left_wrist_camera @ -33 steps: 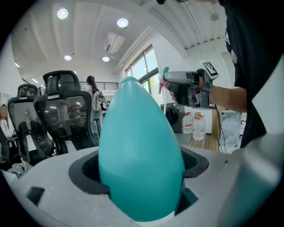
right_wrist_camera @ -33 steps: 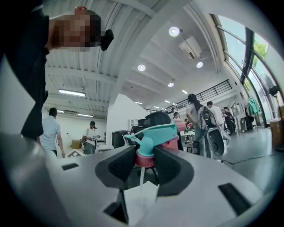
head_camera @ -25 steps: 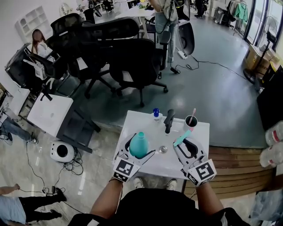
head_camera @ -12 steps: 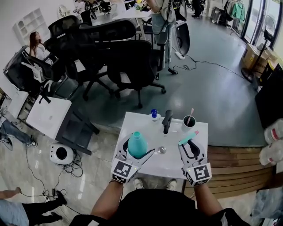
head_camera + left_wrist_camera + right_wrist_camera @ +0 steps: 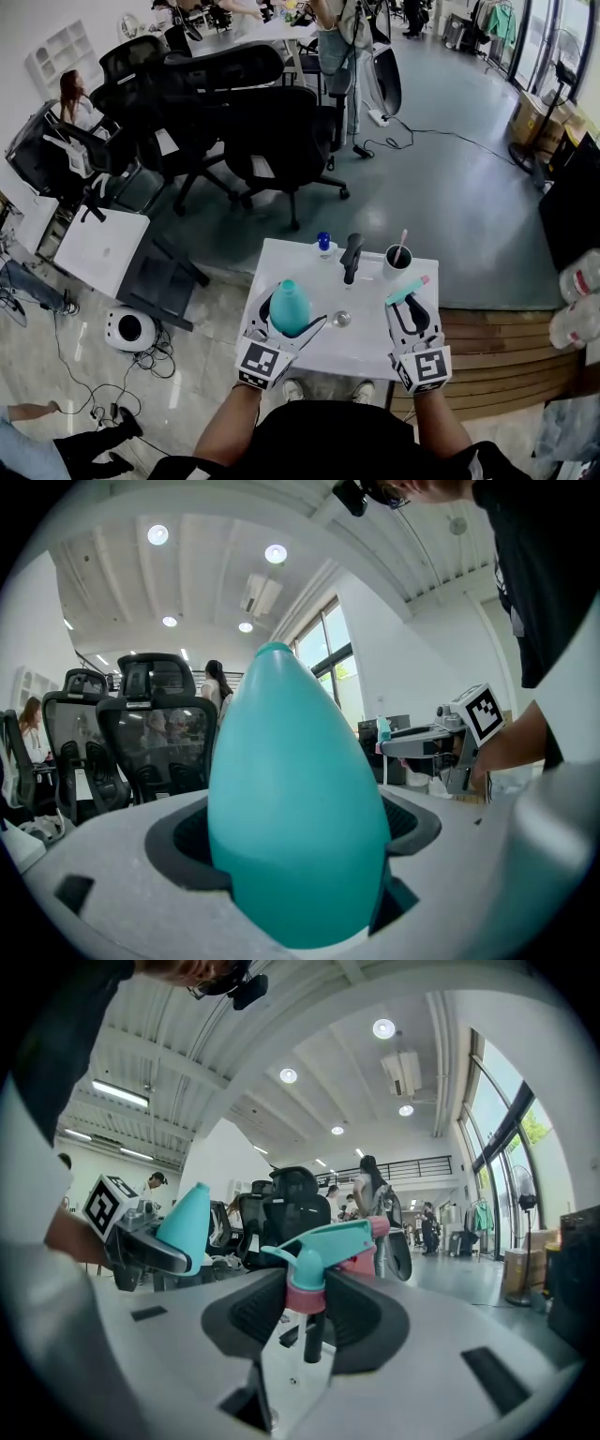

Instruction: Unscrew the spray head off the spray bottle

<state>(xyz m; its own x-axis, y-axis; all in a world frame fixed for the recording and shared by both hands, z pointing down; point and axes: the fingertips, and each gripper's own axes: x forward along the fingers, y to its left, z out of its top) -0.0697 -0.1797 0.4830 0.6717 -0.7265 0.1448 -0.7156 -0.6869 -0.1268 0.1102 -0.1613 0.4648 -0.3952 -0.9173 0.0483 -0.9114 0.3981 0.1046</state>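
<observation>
- The left gripper (image 5: 292, 315) is clamped on the bottle (image 5: 289, 305); in the left gripper view both pads press the teal body of the bottle (image 5: 295, 808) low on its sides.
- The bottle stands upright between the jaws, over the table (image 5: 370, 354) close to its left edge. Whether its base touches the table cannot be told.
- The bottle top is bare; the spray head (image 5: 406, 290) is off it and well apart, to the right.
- The right gripper (image 5: 410, 306) is closed on the spray head, over the right edge of the table.
- In the right gripper view the pads grip the pink collar of the spray head (image 5: 323, 1246); the teal trigger body sits above the jaws and the dark tube hangs down between them.
- Along the far edge of the table stand a blue-capped vial (image 5: 323, 244), a black object (image 5: 352, 255) and a cup (image 5: 400, 261).
- A small round piece (image 5: 343, 319) lies on the table between the two grippers.
</observation>
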